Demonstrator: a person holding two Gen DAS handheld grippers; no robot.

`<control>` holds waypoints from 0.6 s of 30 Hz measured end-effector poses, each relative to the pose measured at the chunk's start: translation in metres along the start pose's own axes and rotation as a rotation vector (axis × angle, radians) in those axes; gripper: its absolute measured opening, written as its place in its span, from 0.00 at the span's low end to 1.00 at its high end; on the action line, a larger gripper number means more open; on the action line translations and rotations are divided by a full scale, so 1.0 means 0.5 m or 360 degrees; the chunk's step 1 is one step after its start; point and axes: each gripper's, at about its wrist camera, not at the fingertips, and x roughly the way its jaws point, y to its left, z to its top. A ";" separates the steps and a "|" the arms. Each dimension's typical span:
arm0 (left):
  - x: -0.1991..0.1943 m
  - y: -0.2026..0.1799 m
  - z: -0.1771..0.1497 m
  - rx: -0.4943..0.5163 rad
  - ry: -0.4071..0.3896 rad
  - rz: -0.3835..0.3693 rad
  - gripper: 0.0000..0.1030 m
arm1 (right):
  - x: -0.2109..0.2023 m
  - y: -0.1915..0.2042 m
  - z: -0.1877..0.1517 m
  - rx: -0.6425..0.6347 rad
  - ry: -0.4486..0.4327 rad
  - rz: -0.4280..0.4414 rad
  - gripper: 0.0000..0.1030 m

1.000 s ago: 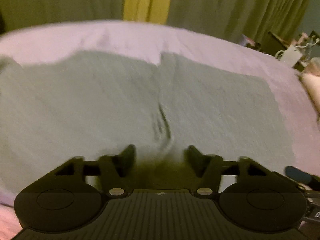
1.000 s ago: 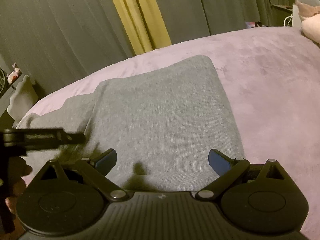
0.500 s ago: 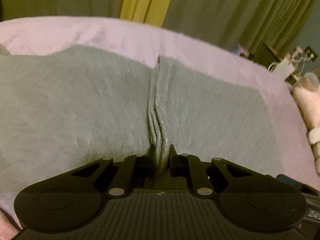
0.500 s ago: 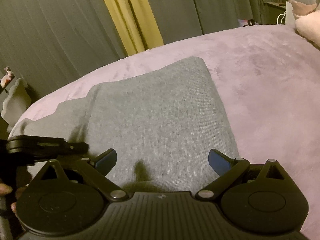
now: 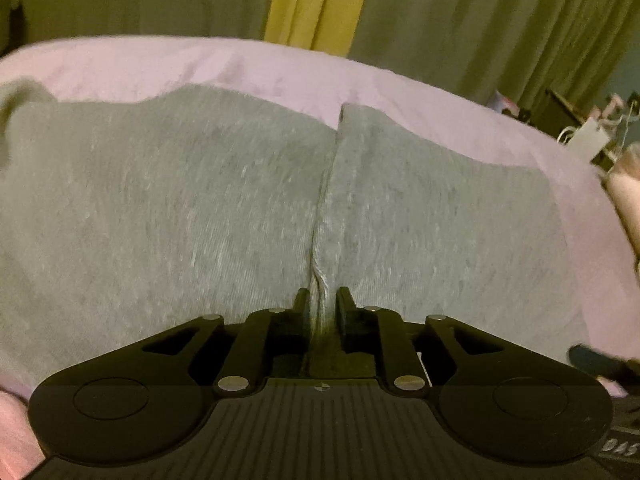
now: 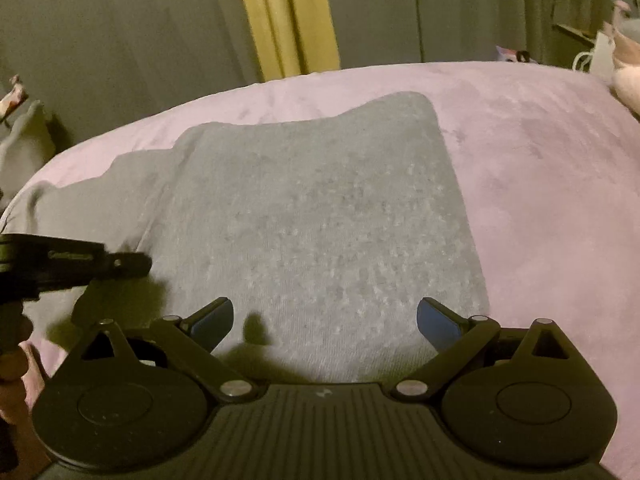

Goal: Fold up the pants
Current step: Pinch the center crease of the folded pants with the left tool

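Grey sweatpants [image 5: 180,216] lie flat on the pink blanket [image 6: 540,168]; left gripper [image 5: 323,300] is pinching a fabric ridge, right gripper [image 6: 325,320] hangs open above them, olive curtains [image 6: 120,40] at 12 o'clock

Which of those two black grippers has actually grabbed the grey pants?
The left gripper: its jaws pinch a ridge of the grey knit pants. The right gripper hangs wide open above them.
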 end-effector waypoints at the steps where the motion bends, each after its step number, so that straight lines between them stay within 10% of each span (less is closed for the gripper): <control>1: 0.001 -0.003 -0.002 0.0014 -0.0003 0.0008 0.20 | -0.003 -0.001 0.001 0.0003 -0.0012 -0.0015 0.95; 10: 0.003 0.002 -0.004 -0.0006 0.0012 0.0005 0.22 | 0.035 -0.014 -0.014 -0.0168 0.0001 -0.0325 0.96; 18: 0.003 0.004 -0.006 -0.0005 0.0011 0.0005 0.23 | 0.052 -0.041 -0.022 -0.0115 0.0003 -0.0260 0.96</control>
